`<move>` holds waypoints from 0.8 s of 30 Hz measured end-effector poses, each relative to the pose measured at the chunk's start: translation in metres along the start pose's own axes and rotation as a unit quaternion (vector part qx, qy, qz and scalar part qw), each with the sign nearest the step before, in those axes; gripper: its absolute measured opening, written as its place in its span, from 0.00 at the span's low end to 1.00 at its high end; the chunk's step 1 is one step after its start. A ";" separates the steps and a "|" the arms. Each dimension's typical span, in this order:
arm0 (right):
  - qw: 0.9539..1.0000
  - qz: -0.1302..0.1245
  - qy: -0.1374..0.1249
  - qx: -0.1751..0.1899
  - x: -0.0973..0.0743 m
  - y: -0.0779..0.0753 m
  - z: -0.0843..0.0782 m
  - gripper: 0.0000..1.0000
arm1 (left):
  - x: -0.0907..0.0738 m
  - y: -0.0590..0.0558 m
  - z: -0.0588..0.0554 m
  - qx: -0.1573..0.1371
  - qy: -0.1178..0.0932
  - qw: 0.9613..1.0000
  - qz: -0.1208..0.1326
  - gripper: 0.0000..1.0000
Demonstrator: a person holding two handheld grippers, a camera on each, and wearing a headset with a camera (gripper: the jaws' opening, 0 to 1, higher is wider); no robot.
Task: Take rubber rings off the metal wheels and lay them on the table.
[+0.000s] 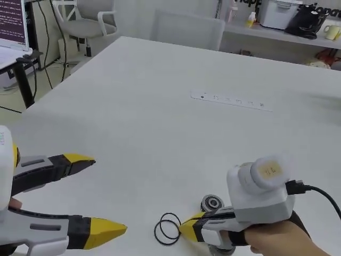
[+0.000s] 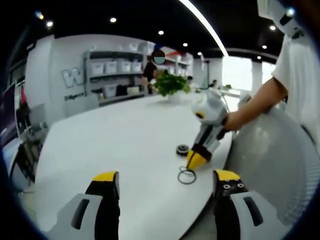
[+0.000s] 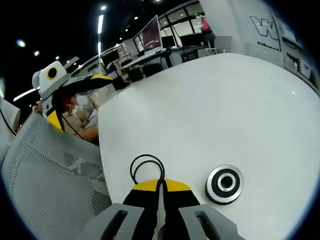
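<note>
While I watch from the head view, the entries run as follows.

1. Table (image 1: 160, 106): large, white, matte, flat, with a rounded edge. Around it is an office room with a grey swivel chair (image 1: 85, 21) at the far left, a lit monitor (image 1: 13, 21) on a side desk, and a shelf (image 1: 277, 33) of boxes and bottles at the far right.
2. Mesh chair back (image 3: 45, 170): pale grey, perforated, just beside the table's near edge.
3. Left gripper (image 1: 109, 194): over the near left corner and level with the tabletop. Its black arms end in yellow wedge tips, spread wide with nothing between them.
4. Right gripper (image 1: 184, 226): held in a hand (image 1: 277, 237) at the near right and angled down to the surface, white housing on top, black cable trailing right. Its yellow tips are pressed together, and the near edge of the rings runs into their seam.
5. Power strip (image 1: 232, 100): slim, white, lying flat mid-table, well apart from the work.
6. Rubber rings (image 1: 168, 228): two thin black loops, overlapping, flat on the table, touching the right gripper's tips.
7. Metal wheel (image 1: 212, 203): small disc lying flat, with a shiny rim and hub and a dark band between. It lies just beside the right gripper, apart from the rings.
</note>
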State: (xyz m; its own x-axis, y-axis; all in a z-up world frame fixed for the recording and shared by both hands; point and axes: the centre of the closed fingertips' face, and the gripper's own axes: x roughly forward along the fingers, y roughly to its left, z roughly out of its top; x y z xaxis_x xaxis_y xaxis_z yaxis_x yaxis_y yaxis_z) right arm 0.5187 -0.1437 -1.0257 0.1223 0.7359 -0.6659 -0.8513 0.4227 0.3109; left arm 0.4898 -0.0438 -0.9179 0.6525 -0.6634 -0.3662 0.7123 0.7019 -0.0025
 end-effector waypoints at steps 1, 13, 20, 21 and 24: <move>1.000 0.000 0.000 -0.001 0.000 0.000 0.000 0.00 | 0.000 0.000 0.000 0.001 0.000 1.000 0.001 0.78; 1.000 0.003 -0.002 -0.014 -0.001 0.002 0.004 0.01 | -0.003 -0.002 -0.003 0.000 0.004 1.000 0.004 0.78; 1.000 0.008 -0.010 -0.001 -0.003 0.003 0.010 0.07 | -0.002 -0.002 -0.001 0.001 -0.001 1.000 0.005 0.77; 1.000 0.009 -0.011 -0.001 -0.003 0.004 0.011 0.07 | -0.002 -0.002 -0.001 0.001 -0.001 1.000 0.005 0.77; 1.000 0.009 -0.019 -0.002 -0.006 0.005 0.017 0.09 | -0.002 -0.002 -0.003 0.001 0.002 1.000 0.005 0.77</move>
State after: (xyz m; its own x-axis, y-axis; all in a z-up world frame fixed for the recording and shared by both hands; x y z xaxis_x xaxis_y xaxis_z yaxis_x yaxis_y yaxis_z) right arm 0.5225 -0.1375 -1.0085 0.1253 0.7627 -0.6345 -0.8555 0.4069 0.3201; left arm 0.4863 -0.0436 -0.9197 0.6590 -0.6551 -0.3696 0.7061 0.7081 0.0037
